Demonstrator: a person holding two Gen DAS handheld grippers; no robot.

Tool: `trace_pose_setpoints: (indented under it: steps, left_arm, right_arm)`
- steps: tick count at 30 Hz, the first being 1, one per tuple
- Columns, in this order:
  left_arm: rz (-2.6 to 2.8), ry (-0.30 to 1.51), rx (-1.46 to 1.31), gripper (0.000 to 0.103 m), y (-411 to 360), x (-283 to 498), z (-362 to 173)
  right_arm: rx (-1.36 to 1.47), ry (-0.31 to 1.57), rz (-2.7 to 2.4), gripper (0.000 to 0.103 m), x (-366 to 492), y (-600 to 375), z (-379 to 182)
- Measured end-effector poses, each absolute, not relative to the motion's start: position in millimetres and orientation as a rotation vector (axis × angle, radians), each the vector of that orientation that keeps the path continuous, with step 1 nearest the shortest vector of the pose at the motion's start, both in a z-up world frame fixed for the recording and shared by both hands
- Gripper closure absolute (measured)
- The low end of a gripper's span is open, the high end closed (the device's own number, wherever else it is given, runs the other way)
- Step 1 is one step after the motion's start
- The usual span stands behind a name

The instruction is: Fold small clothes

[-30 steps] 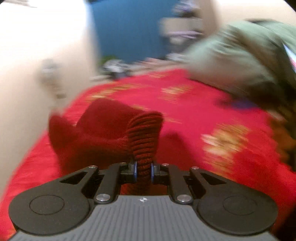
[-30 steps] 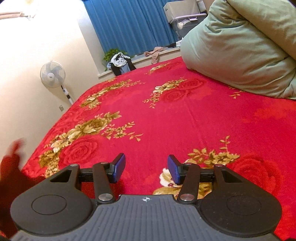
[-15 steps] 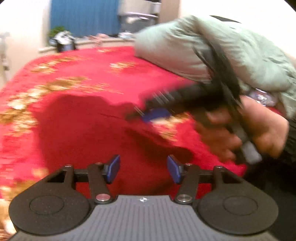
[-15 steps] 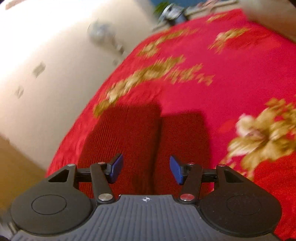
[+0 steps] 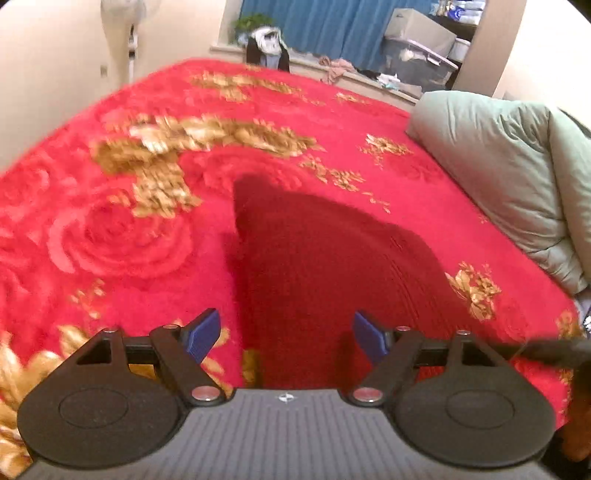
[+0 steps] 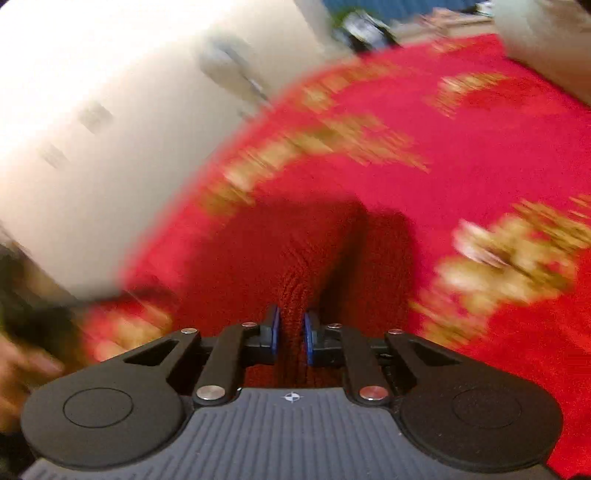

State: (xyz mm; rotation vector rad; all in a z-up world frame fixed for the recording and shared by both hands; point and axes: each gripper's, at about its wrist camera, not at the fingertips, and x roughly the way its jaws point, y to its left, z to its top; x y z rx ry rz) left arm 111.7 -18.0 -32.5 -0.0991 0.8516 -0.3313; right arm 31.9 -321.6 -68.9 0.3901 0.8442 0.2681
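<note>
Right wrist: gripper (image 6: 291,338) closing on knit (image 6: 295,288)

A home bedroom: a bed (image 5: 332,122) under a red floral blanket, a green duvet (image 5: 509,166) at three o'clock, blue curtains (image 5: 332,22) at twelve.

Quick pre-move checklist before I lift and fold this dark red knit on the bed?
1. Right gripper on the dark red knit garment: ok, jaws closing with a ridge of fabric between them.
2. Left gripper free: ok, jaws opening, nothing between them.
3. Garment flat on the red floral blanket: cannot tell, right view blurred.
4. Green quilt apart from the garment: ok.
5. Grip firm enough: cannot tell.
</note>
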Motion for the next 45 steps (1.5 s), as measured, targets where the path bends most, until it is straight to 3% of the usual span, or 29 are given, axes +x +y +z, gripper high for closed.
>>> trace_pose_setpoints:
  steps: [2, 5, 7, 8, 9, 14, 17, 18, 21, 28, 31, 33, 35, 40, 45]
  left_arm:
    - [-0.342, 0.94, -0.116, 0.017, -22, 122, -52]
    - [-0.338, 1.002, -0.139, 0.018, -14, 137, -54]
    - [-0.378, 1.012, -0.133, 0.02, -9, 144, -42]
    - [-0.395, 0.999, -0.129, 0.021, -5, 147, -36]
    - [-0.412, 0.987, -0.129, 0.02, -3, 152, -32]
    - [-0.503, 1.023, -0.224, 0.012, 2, 183, -39]
    - [-0.522, 1.097, -0.323, 0.005, 2, 207, -70]
    - [-0.527, 1.127, -0.383, 0.0, 4, 214, -83]
    - [-0.552, 1.196, -0.498, 0.0, -2, 230, -105]
    - [-0.559, 1.184, -0.444, 0.0, -27, 247, -122]
    - [-0.554, 1.165, -0.418, 0.004, -32, 250, -120]
    - [-0.546, 1.131, -0.391, 0.02, -33, 247, -112]
    - [-0.554, 1.096, -0.366, 0.03, -33, 243, -101]
    - [-0.597, 0.975, -0.274, 0.037, -43, 229, -68]
    - [-0.686, 0.716, -0.192, 0.038, -39, 222, -17]
  right_arm:
    - [0.345, 0.964, 0.238, 0.09, 40, -313, -94]
    - [0.378, 0.923, 0.27, 0.085, 39, -316, -89]
    - [0.439, 0.887, 0.256, 0.068, 34, -326, -84]
    - [0.453, 0.859, 0.229, 0.053, 32, -330, -82]
    - [0.462, 0.825, 0.201, 0.045, 35, -334, -80]
    - [0.607, 0.839, 0.155, 0.043, 56, -351, -103]
    - [0.685, 0.908, 0.15, 0.025, 70, -353, -126]
    - [0.702, 0.915, 0.15, 0.024, 72, -353, -129]
    - [0.753, 0.916, 0.172, 0.022, 78, -354, -138]
    - [0.759, 0.895, 0.197, 0.023, 91, -340, -144]
    - [0.749, 0.871, 0.193, 0.033, 91, -340, -143]
    - [0.726, 0.828, 0.202, 0.06, 88, -338, -138]
    - [0.718, 0.784, 0.217, 0.066, 86, -335, -131]
    - [0.736, 0.732, 0.209, 0.074, 80, -333, -125]
    - [0.686, 0.634, 0.205, 0.076, 88, -326, -104]
